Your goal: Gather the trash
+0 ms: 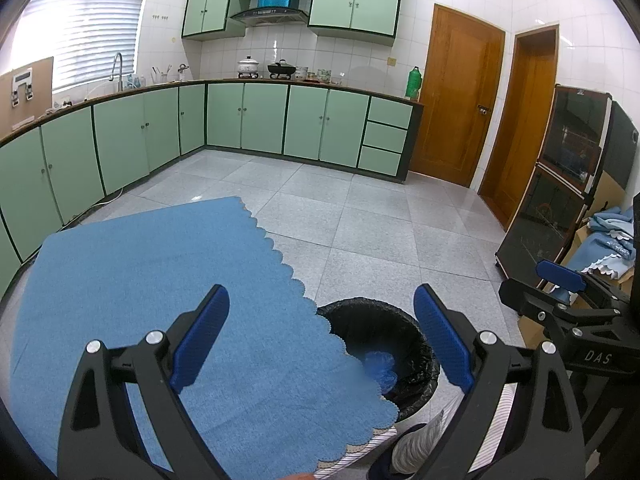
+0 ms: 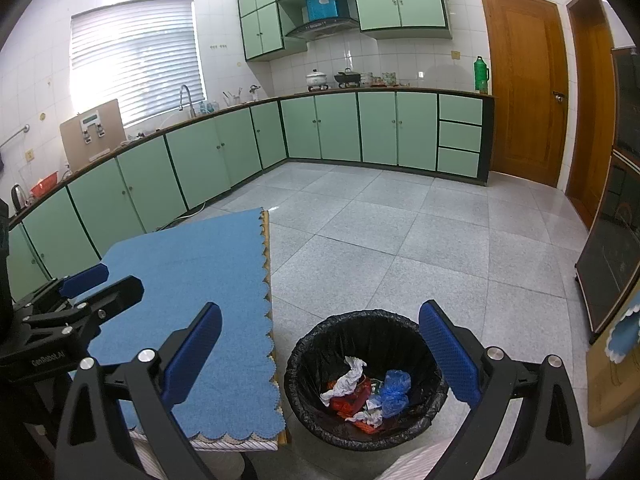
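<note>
Both wrist views look forward and down across the kitchen toward the far cabinets [image 1: 248,116]. The left sits over the blue-clothed surface [image 1: 152,280]; the right hangs near above the bin [image 2: 366,376], which both share.

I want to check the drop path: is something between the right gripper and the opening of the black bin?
Nothing visible stands in the way. The right gripper is open and empty above the bin, whose mouth is uncovered, with white paper and a blue bag inside. The blue tablecloth lies beside it, to the left.
</note>
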`<action>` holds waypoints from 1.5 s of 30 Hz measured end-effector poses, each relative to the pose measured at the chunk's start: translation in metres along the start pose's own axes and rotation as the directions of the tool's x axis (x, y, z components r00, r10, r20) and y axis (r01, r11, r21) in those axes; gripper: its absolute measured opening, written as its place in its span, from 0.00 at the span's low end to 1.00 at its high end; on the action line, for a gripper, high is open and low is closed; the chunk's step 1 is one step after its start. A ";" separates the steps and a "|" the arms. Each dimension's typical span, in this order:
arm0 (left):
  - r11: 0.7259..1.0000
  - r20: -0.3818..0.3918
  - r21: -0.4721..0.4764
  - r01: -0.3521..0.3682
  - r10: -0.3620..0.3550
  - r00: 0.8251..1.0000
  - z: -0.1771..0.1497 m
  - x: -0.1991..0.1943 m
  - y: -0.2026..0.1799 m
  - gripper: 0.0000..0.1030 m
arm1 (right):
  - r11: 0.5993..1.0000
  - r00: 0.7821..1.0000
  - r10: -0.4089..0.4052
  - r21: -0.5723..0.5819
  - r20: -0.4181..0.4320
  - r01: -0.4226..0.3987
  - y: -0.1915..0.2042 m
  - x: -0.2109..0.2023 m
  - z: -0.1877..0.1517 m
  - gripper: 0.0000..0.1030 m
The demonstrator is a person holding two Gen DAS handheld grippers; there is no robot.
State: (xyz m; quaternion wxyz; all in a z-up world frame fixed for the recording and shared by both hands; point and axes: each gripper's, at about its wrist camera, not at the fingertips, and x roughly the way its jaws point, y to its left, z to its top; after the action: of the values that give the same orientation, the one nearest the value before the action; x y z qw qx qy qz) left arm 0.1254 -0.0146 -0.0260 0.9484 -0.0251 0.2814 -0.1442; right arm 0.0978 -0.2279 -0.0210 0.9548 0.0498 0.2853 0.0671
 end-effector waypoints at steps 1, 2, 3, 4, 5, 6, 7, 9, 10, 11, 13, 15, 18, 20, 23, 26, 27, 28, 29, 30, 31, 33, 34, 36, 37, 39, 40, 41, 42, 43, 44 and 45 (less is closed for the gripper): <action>1.000 0.000 0.000 -0.001 0.001 1.000 0.000 0.000 0.001 0.88 | 1.000 1.000 0.000 0.000 0.000 0.000 0.000 0.000 0.000 0.94; 1.000 0.001 0.000 -0.001 0.001 1.000 0.000 0.000 0.001 0.88 | 1.000 1.000 0.000 0.000 0.000 0.000 0.000 0.000 0.000 0.94; 1.000 0.000 0.000 -0.001 0.001 1.000 0.000 0.000 0.001 0.88 | 1.000 1.000 0.000 0.001 -0.001 0.000 0.000 0.000 0.000 0.94; 1.000 0.001 0.000 0.000 0.000 1.000 0.000 -0.001 0.001 0.88 | 1.000 1.000 0.000 0.001 -0.001 0.000 0.000 0.000 0.000 0.94; 1.000 0.000 0.000 0.000 0.000 1.000 0.000 0.000 0.001 0.88 | 1.000 1.000 0.000 0.001 -0.001 0.000 0.000 0.000 0.000 0.94; 1.000 0.001 0.000 0.000 0.000 1.000 0.000 -0.001 0.001 0.88 | 1.000 1.000 0.000 -0.001 -0.002 0.000 0.000 0.000 0.000 0.94; 1.000 0.000 0.001 -0.001 0.001 1.000 0.000 0.000 0.001 0.88 | 1.000 1.000 -0.001 0.000 -0.001 0.001 0.000 0.000 0.000 0.94; 1.000 0.000 0.000 0.000 0.000 1.000 0.000 0.000 0.000 0.88 | 1.000 1.000 -0.001 -0.001 -0.003 0.001 0.000 0.000 0.000 0.94; 1.000 0.000 -0.001 0.000 0.000 1.000 0.000 -0.001 0.001 0.88 | 1.000 1.000 -0.001 -0.001 -0.003 0.001 -0.001 0.000 0.001 0.94; 1.000 0.000 -0.001 0.000 0.000 1.000 0.000 -0.001 0.000 0.88 | 1.000 1.000 -0.001 -0.001 -0.003 0.001 0.000 0.000 0.000 0.94; 1.000 0.000 -0.001 0.000 0.000 1.000 0.000 -0.001 0.001 0.88 | 1.000 1.000 -0.003 -0.002 -0.003 0.003 0.000 0.000 0.000 0.94; 1.000 0.000 -0.002 0.000 0.000 1.000 0.000 0.000 0.000 0.88 | 1.000 1.000 -0.004 -0.002 -0.004 0.004 -0.001 0.000 0.000 0.94; 1.000 0.000 -0.003 0.000 0.000 1.000 0.000 -0.001 0.000 0.88 | 1.000 1.000 -0.005 0.001 -0.006 0.005 -0.002 0.001 0.000 0.94; 1.000 0.001 0.000 0.000 0.000 1.000 0.000 0.000 -0.001 0.88 | 1.000 1.000 -0.006 -0.001 -0.007 0.006 -0.002 0.002 0.000 0.94; 1.000 -0.001 0.004 -0.002 0.002 1.000 -0.001 0.000 -0.002 0.88 | 1.000 1.000 -0.006 0.000 -0.007 0.006 -0.002 0.002 0.000 0.94; 1.000 -0.006 0.005 -0.002 0.002 1.000 0.000 0.002 -0.003 0.88 | 1.000 1.000 -0.006 0.000 -0.007 0.006 -0.003 0.002 0.000 0.94; 1.000 -0.007 0.006 -0.003 0.003 1.000 0.000 0.002 -0.003 0.88 | 1.000 1.000 -0.006 0.000 -0.007 0.006 -0.003 0.002 0.000 0.94; 1.000 -0.007 0.005 -0.003 0.003 1.000 0.000 0.002 -0.003 0.88 | 1.000 1.000 -0.005 0.000 -0.008 0.005 -0.002 0.002 0.000 0.94; 1.000 -0.008 0.004 -0.002 0.002 1.000 0.000 0.002 -0.004 0.88 | 1.000 1.000 -0.005 0.000 -0.009 0.005 -0.003 0.002 0.000 0.94; 1.000 -0.009 0.003 -0.002 0.002 1.000 0.000 0.003 -0.004 0.88 | 1.000 1.000 -0.006 0.000 -0.010 0.006 -0.004 0.002 0.000 0.94; 1.000 -0.011 0.003 -0.003 0.003 1.000 0.000 0.003 -0.004 0.88 | 1.000 1.000 -0.006 0.000 -0.010 0.006 -0.004 0.002 0.000 0.94; 1.000 -0.014 0.003 -0.003 0.003 1.000 0.001 0.003 -0.005 0.88 | 1.000 1.000 -0.006 0.001 -0.010 0.006 -0.004 0.002 0.000 0.94; 1.000 -0.014 0.003 -0.003 0.003 1.000 0.001 0.004 -0.006 0.88 | 1.000 1.000 -0.006 0.000 -0.010 0.006 -0.004 0.002 -0.001 0.94; 1.000 -0.012 0.004 -0.004 0.004 1.000 0.001 0.004 -0.006 0.88 | 1.000 1.000 -0.007 0.001 -0.010 0.007 -0.004 0.002 -0.001 0.94; 1.000 -0.013 0.003 -0.004 0.004 1.000 0.001 0.005 -0.006 0.88 | 1.000 1.000 -0.006 0.001 -0.011 0.006 -0.004 0.002 -0.001 0.94; 1.000 -0.014 0.002 -0.004 0.004 1.000 0.001 0.005 -0.006 0.88 | 1.000 1.000 -0.006 0.001 -0.010 0.006 -0.004 0.002 0.000 0.94; 1.000 -0.014 0.002 -0.004 0.004 1.000 0.001 0.005 -0.006 0.88 | 1.000 1.000 -0.006 0.000 -0.010 0.006 -0.004 0.002 0.000 0.94; 1.000 -0.014 0.002 -0.005 0.005 1.000 0.001 0.005 -0.006 0.88 | 1.000 1.000 -0.006 0.001 -0.010 0.006 -0.004 0.002 0.000 0.94; 1.000 -0.014 0.002 -0.004 0.004 1.000 0.001 0.005 -0.006 0.88 | 1.000 1.000 -0.006 0.001 -0.011 0.006 -0.004 0.002 0.000 0.94; 1.000 -0.014 0.003 -0.005 0.005 1.000 0.001 0.005 -0.006 0.88 | 1.000 1.000 -0.006 0.000 -0.011 0.006 -0.004 0.002 0.000 0.94; 1.000 -0.013 0.003 -0.005 0.005 1.000 0.001 0.005 -0.006 0.88 | 1.000 1.000 -0.006 0.000 -0.011 0.006 -0.004 0.002 0.000 0.94; 1.000 -0.013 0.003 -0.005 0.005 1.000 0.001 0.005 -0.006 0.88 | 1.000 1.000 -0.006 0.000 -0.010 0.006 -0.004 0.002 0.000 0.94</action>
State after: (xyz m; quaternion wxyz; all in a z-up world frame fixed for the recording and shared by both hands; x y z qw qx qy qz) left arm 0.1281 -0.0220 -0.0266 0.9469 -0.0219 0.2874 -0.1426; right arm 0.1001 -0.2313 -0.0229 0.9535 0.0488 0.2904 0.0642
